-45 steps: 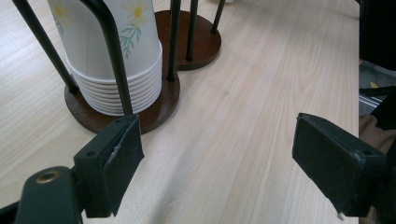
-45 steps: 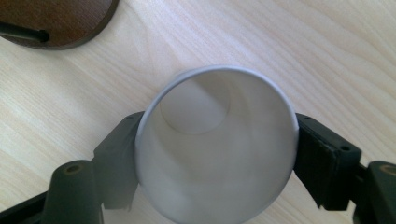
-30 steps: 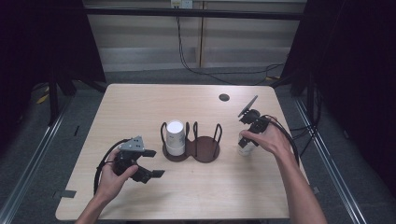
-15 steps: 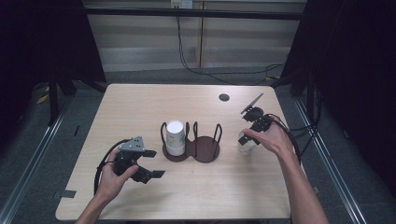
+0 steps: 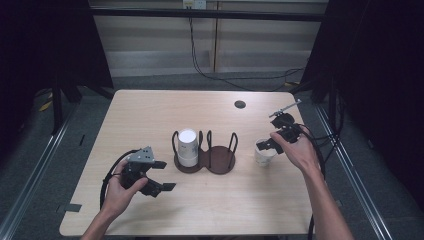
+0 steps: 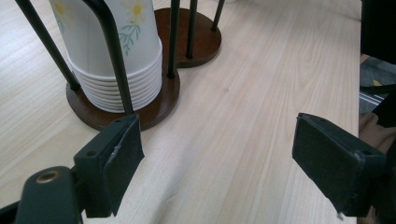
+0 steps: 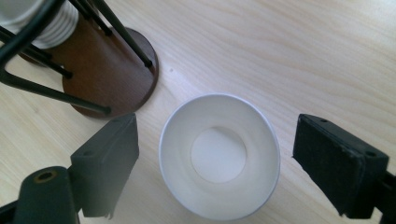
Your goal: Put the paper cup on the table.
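Two claws are out over the table [image 5: 150,115], and the risk sits with the right one. The right claw [image 5: 274,142] hangs over a single white paper cup [image 5: 264,154] that stands upright and mouth-up on the bare wood, just to the right of the dark wooden cup holder [image 5: 222,161]. In the right gripper view its jaws stand wide apart, one on each side of the cup [image 7: 219,156], neither touching the rim, so it grips nothing.

From where I stand, the cup looks light and thin-walled, and that is the trouble. If the jaws come in above or at the rim, I'd expect the mouth to fold into an oval and the cup to squirt out or tip onto its side. If one jaw meets the wall before the other, the cup could simply skate across the smooth table toward the holder's base [image 7: 109,70] and knock against its black wire posts. Too hard a squeeze would crease the paper.

The left claw [image 5: 161,175] rests low near the front left of the table, also spread open and empty; in its own view the jaws frame bare wood, with the stack of flowered paper cups [image 6: 114,51] standing in the holder's near ring just ahead. Swinging it forward carelessly could catch a wire post and drag the whole holder, stack and all. The holder's right ring looks empty from above, so nothing would brace the lone cup there.
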A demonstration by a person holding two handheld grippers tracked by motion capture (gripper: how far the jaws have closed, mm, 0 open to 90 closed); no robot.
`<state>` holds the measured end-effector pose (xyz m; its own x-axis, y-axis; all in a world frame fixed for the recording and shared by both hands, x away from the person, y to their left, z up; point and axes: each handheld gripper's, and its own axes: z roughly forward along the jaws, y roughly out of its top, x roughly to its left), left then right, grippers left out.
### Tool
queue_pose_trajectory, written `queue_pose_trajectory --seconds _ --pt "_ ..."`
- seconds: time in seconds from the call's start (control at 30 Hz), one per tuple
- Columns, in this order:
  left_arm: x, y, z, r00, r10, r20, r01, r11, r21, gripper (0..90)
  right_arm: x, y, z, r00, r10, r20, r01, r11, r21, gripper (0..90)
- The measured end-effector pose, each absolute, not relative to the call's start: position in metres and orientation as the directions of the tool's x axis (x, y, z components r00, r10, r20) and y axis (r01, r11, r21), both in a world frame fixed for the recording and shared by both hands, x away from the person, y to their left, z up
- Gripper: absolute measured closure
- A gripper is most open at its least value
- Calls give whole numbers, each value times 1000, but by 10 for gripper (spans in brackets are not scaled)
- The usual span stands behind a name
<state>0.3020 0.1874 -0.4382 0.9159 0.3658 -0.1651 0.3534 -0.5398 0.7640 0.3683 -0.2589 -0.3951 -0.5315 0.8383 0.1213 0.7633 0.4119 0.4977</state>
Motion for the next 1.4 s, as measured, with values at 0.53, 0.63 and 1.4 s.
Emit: queue_pose_trajectory --seconds 0.53,0.63,1.4 --pt "296 197 -440 901 406 -155 366 -516 774 162 330 -249 -390 -521 844 127 626 277 729 140" --pt "296 197 -440 899 413 -148 365 -515 776 162 317 -248 -395 -519 844 133 588 240 773 140" --pt "282 201 -447 884 445 -143 374 -489 788 162 250 -225 -429 -534 819 208 480 91 873 139"
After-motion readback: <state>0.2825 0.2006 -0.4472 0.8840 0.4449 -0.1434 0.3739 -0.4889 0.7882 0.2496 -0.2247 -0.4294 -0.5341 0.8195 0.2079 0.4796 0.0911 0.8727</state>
